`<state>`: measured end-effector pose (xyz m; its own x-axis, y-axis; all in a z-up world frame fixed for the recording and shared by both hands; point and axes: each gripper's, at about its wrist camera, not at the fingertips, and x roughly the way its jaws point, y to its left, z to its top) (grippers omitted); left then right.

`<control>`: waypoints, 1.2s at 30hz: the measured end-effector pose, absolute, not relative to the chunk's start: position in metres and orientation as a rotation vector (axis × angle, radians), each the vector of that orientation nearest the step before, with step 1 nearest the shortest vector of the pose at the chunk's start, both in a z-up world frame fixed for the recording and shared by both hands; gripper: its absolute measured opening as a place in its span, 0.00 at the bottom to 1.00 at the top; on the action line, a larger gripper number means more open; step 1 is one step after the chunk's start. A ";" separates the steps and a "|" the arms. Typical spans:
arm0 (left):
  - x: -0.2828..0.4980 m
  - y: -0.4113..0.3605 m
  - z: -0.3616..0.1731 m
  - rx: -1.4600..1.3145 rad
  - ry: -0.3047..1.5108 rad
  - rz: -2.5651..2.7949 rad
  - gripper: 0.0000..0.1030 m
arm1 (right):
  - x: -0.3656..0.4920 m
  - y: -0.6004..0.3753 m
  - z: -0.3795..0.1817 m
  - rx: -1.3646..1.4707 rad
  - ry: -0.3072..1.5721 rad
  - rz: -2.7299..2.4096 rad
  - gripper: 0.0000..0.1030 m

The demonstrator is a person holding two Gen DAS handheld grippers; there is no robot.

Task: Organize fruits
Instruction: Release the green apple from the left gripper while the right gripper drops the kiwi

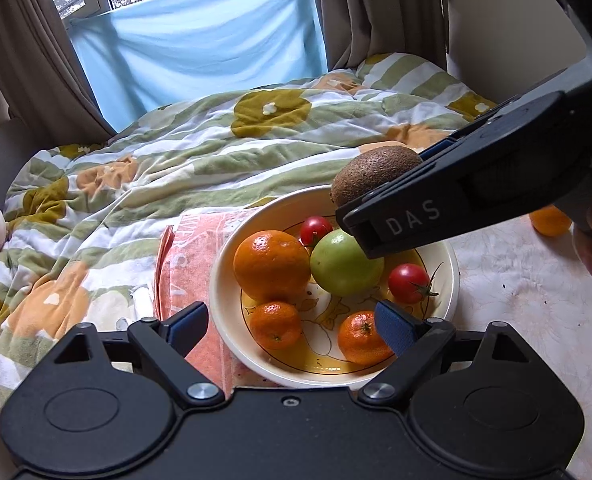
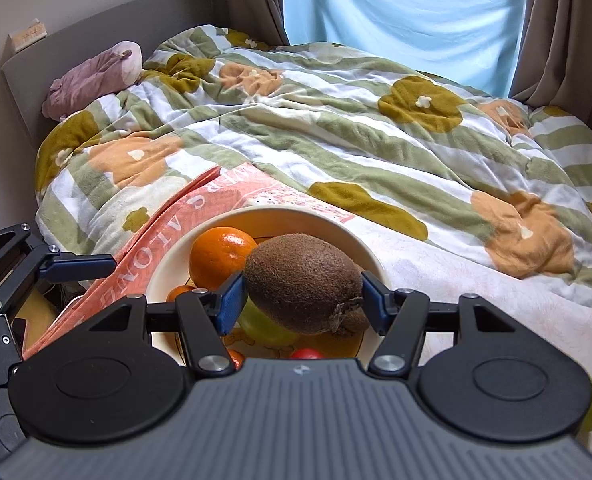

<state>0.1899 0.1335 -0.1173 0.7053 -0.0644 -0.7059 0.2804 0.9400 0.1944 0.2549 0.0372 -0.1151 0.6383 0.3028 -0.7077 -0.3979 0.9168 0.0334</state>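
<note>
I can read "DAS" in pale capitals on the side of the right gripper's black finger, where it reaches in over the bowl. The orange-pink printed paper under the bowl carries large pale letters that I see upside down and partly covered: from the right wrist view I make out something like "ATONE" with more letters past it, and I cannot read it whole. A small label on the headboard bears marks too small for me to read.
</note>
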 end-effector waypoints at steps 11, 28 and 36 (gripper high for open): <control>0.180 0.139 -0.126 0.309 0.789 -0.205 0.90 | 0.235 0.061 -0.123 -0.115 0.829 0.485 0.73; 0.166 0.147 -0.135 0.285 0.820 -0.193 0.90 | 0.220 0.088 -0.131 -0.165 0.832 0.525 0.83; 0.159 0.145 -0.126 0.284 0.806 -0.182 0.90 | 0.209 0.080 -0.116 -0.179 0.800 0.500 1.00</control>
<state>0.1594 0.1450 -0.1263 0.6795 -0.0526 -0.7318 0.2676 0.9465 0.1804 0.2089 0.0804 -0.1160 0.5883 0.3607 -0.7238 -0.4930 0.8694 0.0326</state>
